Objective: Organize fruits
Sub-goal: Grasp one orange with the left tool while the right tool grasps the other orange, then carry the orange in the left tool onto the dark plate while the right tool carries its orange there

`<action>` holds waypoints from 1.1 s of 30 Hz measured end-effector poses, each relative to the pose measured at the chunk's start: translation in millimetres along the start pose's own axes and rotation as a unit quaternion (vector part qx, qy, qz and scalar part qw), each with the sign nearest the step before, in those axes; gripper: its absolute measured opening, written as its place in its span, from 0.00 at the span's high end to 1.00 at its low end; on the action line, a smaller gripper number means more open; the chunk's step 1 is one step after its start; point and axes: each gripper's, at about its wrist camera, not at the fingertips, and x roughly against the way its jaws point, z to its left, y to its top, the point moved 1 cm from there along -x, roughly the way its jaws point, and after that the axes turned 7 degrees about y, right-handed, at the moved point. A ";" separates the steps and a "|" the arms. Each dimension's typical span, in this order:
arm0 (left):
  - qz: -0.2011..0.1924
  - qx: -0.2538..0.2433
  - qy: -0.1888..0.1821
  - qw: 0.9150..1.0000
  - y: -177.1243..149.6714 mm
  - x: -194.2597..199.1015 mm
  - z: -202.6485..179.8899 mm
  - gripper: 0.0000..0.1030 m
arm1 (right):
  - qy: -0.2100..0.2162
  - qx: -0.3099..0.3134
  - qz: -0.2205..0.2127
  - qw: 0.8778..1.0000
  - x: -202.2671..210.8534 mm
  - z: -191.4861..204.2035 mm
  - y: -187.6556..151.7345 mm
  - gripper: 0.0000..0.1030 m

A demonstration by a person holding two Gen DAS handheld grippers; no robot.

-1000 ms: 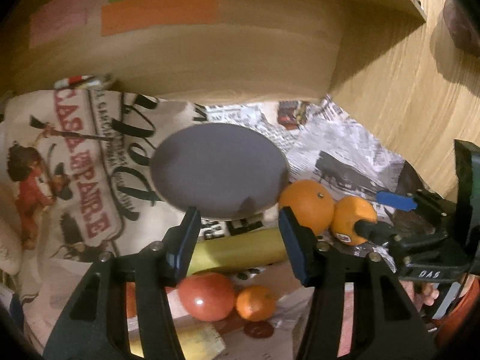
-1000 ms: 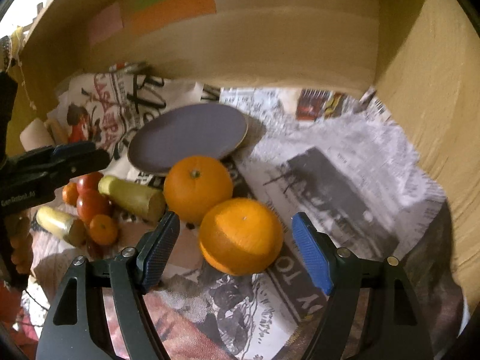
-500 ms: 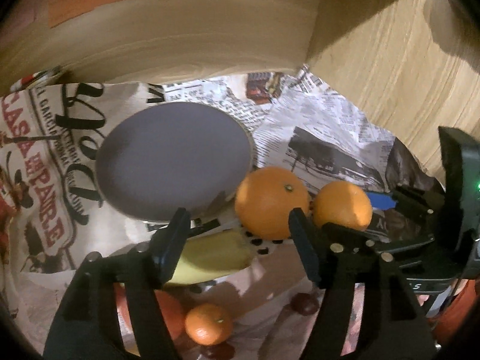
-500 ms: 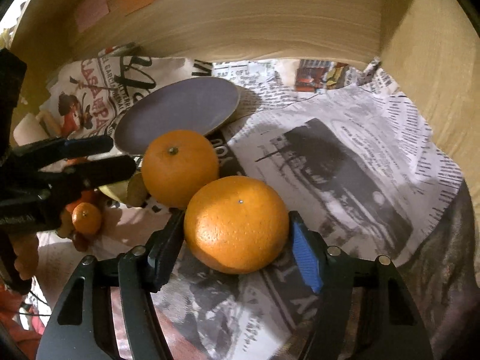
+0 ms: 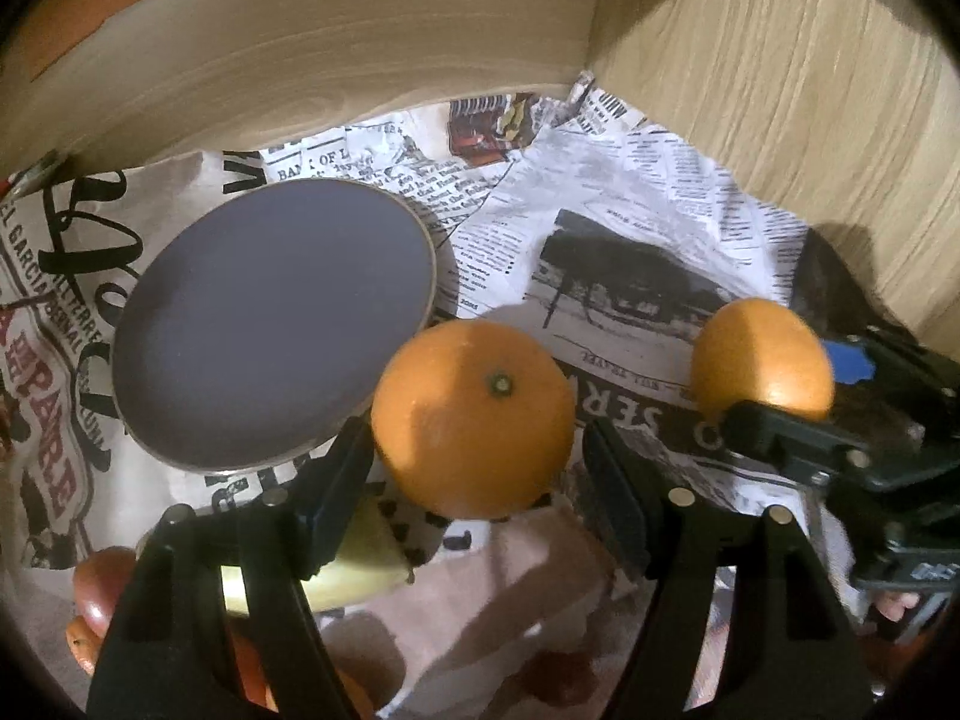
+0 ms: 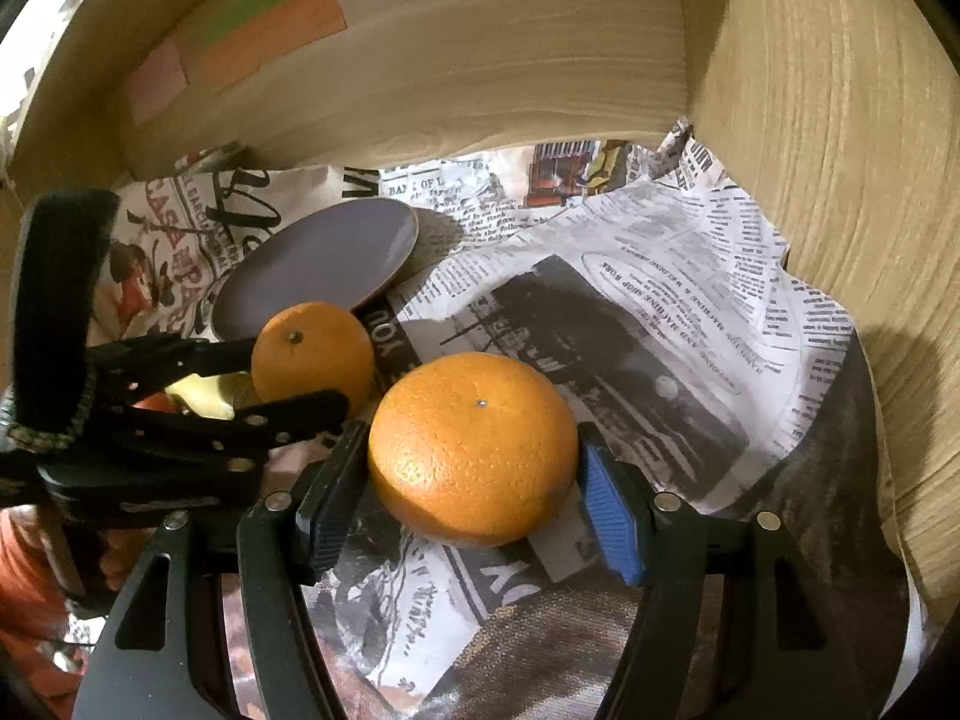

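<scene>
Oranges sit on newspaper (image 5: 648, 192) spread over the worktop, inside a wooden corner formed by a back board (image 6: 456, 54) and a side board (image 6: 840, 138).

In the right wrist view the right tongs (image 6: 462, 480) are closed on the near orange (image 6: 474, 447): the black pad touches its left side and the blue pad (image 6: 609, 516) its right side, with the fruit resting low on the paper. From the left wrist view the same fruit (image 5: 762, 357) shows at the right, clasped at the tip of those tongs (image 5: 798, 396).

The left tongs (image 5: 474, 498) stand wide around the second orange (image 5: 474, 420), stem end up. Their left pad lies just beside the fruit's lower left edge and the right pad stands clear of its right side, so there is no grip. In the right wrist view this orange (image 6: 312, 354) lies between the two black fingers of the left tongs (image 6: 300, 378).

A round grey plate (image 5: 276, 324) lies on the paper just behind and left of the second orange, its rim close to the fruit. A yellow piece (image 5: 366, 558) lies below the left pad, and a red fruit (image 5: 99, 588) shows at the lower left edge, partly hidden by the tongs' body. Coloured paper notes (image 6: 264, 42) are stuck on the back board.
</scene>
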 end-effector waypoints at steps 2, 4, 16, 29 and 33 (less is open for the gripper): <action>0.007 0.000 0.008 1.000 -0.3 -5.8 -1.4 0.31 | 0.004 0.000 -0.003 1.000 1.5 0.0 0.2 0.37; 0.005 0.001 0.014 1.000 -0.8 -8.8 -2.5 0.33 | 0.006 0.001 -0.005 1.000 2.7 0.2 0.1 0.37; -0.018 0.016 -0.009 1.000 -2.8 15.3 6.1 0.34 | 0.002 0.006 -0.021 1.000 9.8 7.8 5.3 0.37; -0.105 0.047 -0.006 0.993 15.3 90.2 62.0 0.34 | -0.001 0.054 -0.060 0.997 16.5 49.6 48.9 0.37; -0.116 0.064 0.002 0.991 22.9 99.8 86.2 0.34 | 0.002 0.074 -0.068 0.995 11.0 64.1 67.4 0.37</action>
